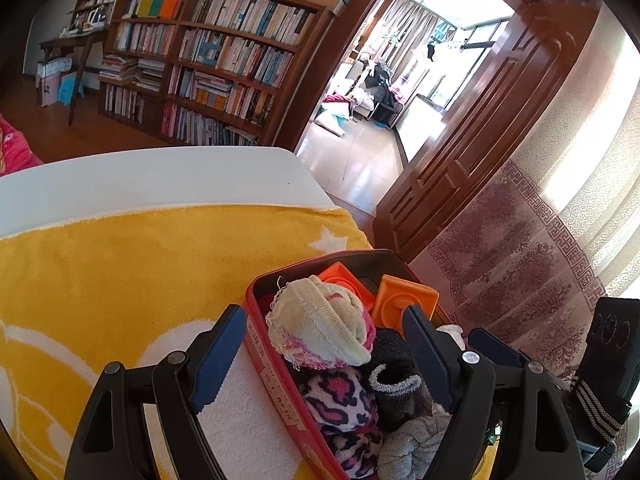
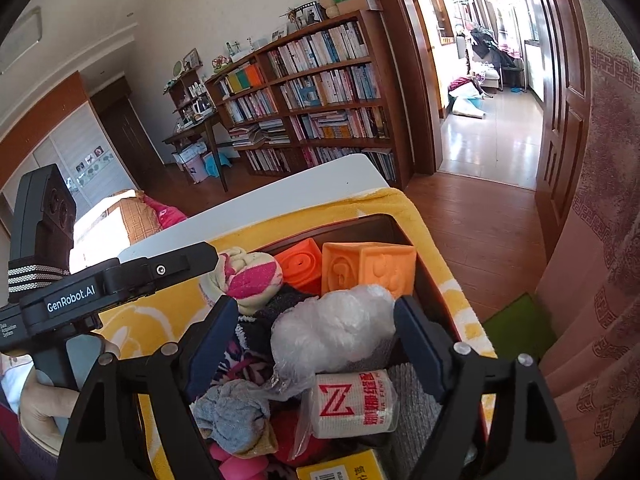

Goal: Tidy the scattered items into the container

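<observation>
Both grippers poised above the red box [image 1: 256,344], which stands on a yellow towel [image 1: 120,280] spread over a white table [image 1: 140,176]. The left gripper [image 1: 324,360] has its jaws spread wide, one finger outside the box wall and the other over the contents, with nothing pressed between them; a rolled cream-and-pink sock [image 1: 316,320] lies just below. The right gripper [image 2: 316,344] is likewise wide, its fingers flanking a white plastic-wrapped bundle [image 2: 332,328] without squeezing it. The box already holds two orange blocks [image 2: 360,268], a leopard-print sock [image 1: 340,400], a grey sock [image 2: 236,412], dark socks and a bandage roll [image 2: 356,404]. Judged from this, the step in hand is the release of items into the box, and the task looks well advanced: no loose item shows on the visible part of the towel. The next move calls for lifting both grippers clear of the box without dragging cloth out, then checking the table for anything left. Legible writing: "GenRobot.AI" on the body of the left gripper as seen from the right wrist; a red "Z" mark and red characters on the bandage roll; labels on the box wall are too small to read.
</observation>
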`<action>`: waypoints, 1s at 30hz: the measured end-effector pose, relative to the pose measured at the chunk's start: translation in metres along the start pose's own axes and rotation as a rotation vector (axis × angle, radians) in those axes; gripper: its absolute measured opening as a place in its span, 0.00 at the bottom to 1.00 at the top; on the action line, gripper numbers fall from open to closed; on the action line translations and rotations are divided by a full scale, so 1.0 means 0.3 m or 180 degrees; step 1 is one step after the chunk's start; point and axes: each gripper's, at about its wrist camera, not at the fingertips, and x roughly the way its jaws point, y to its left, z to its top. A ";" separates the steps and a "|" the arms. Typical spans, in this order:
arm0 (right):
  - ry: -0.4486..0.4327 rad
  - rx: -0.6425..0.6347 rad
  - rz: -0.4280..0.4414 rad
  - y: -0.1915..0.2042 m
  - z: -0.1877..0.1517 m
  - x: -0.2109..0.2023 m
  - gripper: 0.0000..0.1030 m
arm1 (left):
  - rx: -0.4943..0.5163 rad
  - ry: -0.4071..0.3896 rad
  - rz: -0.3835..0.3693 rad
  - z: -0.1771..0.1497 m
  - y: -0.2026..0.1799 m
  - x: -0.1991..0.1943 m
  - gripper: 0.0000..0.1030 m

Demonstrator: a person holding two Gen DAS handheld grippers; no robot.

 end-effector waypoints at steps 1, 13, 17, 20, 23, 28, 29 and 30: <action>-0.0062 0.0059 -0.0003 -0.012 -0.003 -0.019 0.81 | 0.0002 -0.0007 0.0021 -0.006 0.001 -0.005 0.80; 0.0240 -0.0335 -0.0918 -0.009 -0.060 0.024 0.82 | 0.0221 -0.0100 0.0212 -0.124 -0.048 -0.084 0.80; 0.0022 -0.0311 -0.0747 0.013 -0.046 -0.056 0.82 | 0.0322 -0.0200 0.0356 -0.170 -0.068 -0.117 1.00; -0.0129 -0.0378 -0.0660 0.038 -0.043 -0.127 0.82 | 0.0380 -0.0211 0.0440 -0.201 -0.087 -0.138 1.00; -0.0164 -0.0409 -0.0547 0.059 -0.065 -0.184 0.82 | 0.0484 -0.0263 0.0552 -0.235 -0.117 -0.172 1.00; -0.0125 -0.0365 -0.0414 0.069 -0.135 -0.256 0.82 | 0.0593 -0.0340 0.0734 -0.290 -0.178 -0.229 1.00; -0.0109 -0.0345 -0.0399 0.065 -0.152 -0.267 0.82 | 0.0606 -0.0350 0.0754 -0.301 -0.188 -0.239 1.00; -0.0092 -0.0329 -0.0398 0.060 -0.167 -0.274 0.82 | 0.0613 -0.0359 0.0773 -0.312 -0.196 -0.248 1.00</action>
